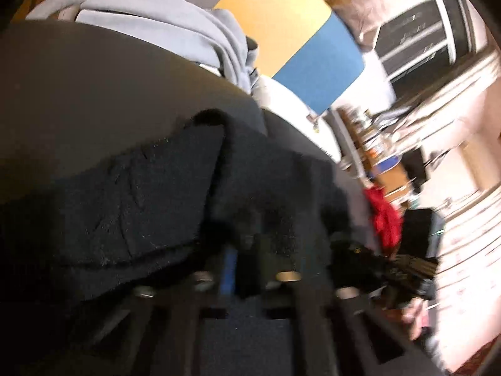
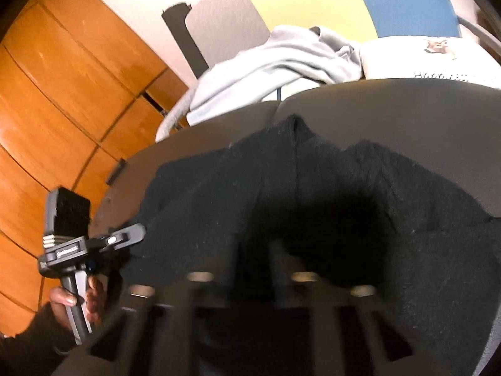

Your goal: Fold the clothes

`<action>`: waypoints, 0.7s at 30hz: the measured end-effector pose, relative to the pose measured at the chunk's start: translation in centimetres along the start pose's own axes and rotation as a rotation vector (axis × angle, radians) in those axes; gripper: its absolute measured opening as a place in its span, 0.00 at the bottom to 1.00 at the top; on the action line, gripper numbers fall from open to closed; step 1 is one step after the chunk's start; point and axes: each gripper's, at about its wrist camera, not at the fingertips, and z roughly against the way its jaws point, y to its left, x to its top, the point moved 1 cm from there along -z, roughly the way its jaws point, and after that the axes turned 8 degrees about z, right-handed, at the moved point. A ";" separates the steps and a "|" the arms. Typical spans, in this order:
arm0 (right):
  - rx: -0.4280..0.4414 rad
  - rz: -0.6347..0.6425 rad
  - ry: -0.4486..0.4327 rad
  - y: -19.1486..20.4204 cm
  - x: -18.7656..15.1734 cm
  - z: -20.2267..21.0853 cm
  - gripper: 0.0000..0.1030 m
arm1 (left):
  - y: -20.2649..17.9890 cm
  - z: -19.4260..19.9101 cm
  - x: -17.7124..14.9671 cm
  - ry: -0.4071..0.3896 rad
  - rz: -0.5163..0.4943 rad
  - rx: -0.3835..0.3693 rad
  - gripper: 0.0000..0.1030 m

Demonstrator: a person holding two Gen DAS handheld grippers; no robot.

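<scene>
Your left gripper (image 1: 263, 241) pinched the black garment (image 1: 125, 194), which lay on the grey table (image 1: 78, 94) ahead of it. Your right gripper (image 2: 253, 250) was buried in the same cloth, its grip unreadable. Uneven pulls could have bunched the fold.

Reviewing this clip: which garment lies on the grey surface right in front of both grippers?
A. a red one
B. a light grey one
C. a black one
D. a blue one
C: the black garment spreads over the grey surface just ahead of both grippers, while the light grey garment lies farther back, beyond the surface's edge.
</scene>
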 end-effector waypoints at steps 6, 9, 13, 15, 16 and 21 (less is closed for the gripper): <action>0.014 0.051 -0.050 2.0 0.3 2.6 0.09 | -1.8 2.1 -0.9 -0.052 -0.103 0.018 0.03; 0.024 0.074 -0.075 3.1 -0.2 4.8 0.09 | -2.1 2.6 -1.9 -0.049 -0.137 0.034 0.03; -0.007 0.038 -0.053 2.5 -2.0 5.0 0.09 | -2.2 3.2 -3.2 -0.044 -0.175 0.056 0.03; -0.023 0.007 -0.028 1.7 -3.3 4.2 0.09 | -1.1 2.7 -3.7 -0.034 -0.155 0.081 0.04; -0.031 -0.008 -0.016 1.2 -4.0 3.8 0.09 | -0.7 2.6 -3.9 -0.031 -0.147 0.093 0.04; -0.047 -0.022 -0.011 1.0 -5.2 3.7 0.09 | -0.5 3.8 -4.4 -0.059 -0.153 0.128 0.04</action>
